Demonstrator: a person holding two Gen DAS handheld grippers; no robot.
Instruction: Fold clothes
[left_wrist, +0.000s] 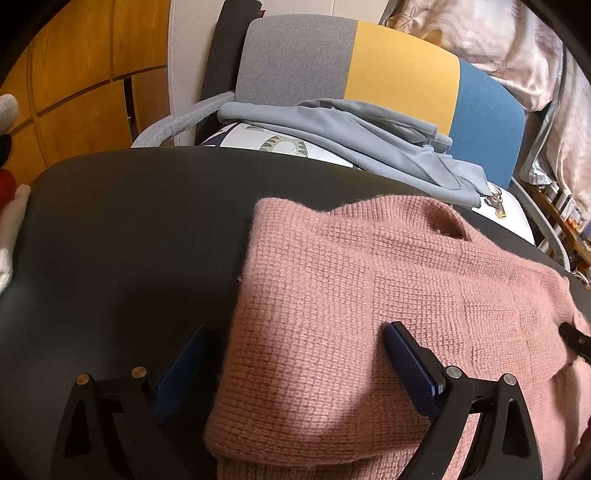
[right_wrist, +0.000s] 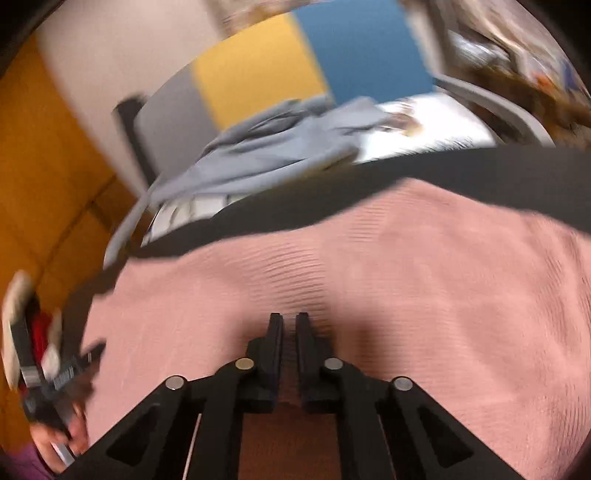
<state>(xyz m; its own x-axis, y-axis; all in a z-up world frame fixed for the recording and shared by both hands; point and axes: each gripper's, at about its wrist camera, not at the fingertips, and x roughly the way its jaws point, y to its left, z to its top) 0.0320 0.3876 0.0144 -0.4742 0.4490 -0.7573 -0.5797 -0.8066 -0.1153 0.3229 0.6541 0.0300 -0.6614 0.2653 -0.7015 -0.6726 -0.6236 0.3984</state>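
Right wrist view shows my right gripper (right_wrist: 289, 316) with its jaws drawn almost together on a pinch of the pink sweater (right_wrist: 424, 266), a narrow ridge of knit between them. My left gripper (left_wrist: 295, 354) stands wide open, holding nothing, its jaws straddling the sweater's folded left edge. The sweater lies spread on the dark matte tabletop (left_wrist: 122, 221), collar hole toward the far edge. I judge it soft, limp, light and stretchy, fuzzy enough not to slip; hems and shoulder seams look the best places to take hold. Beyond, a smooth grey garment (left_wrist: 369, 136) is draped on a padded chair (left_wrist: 402, 59).
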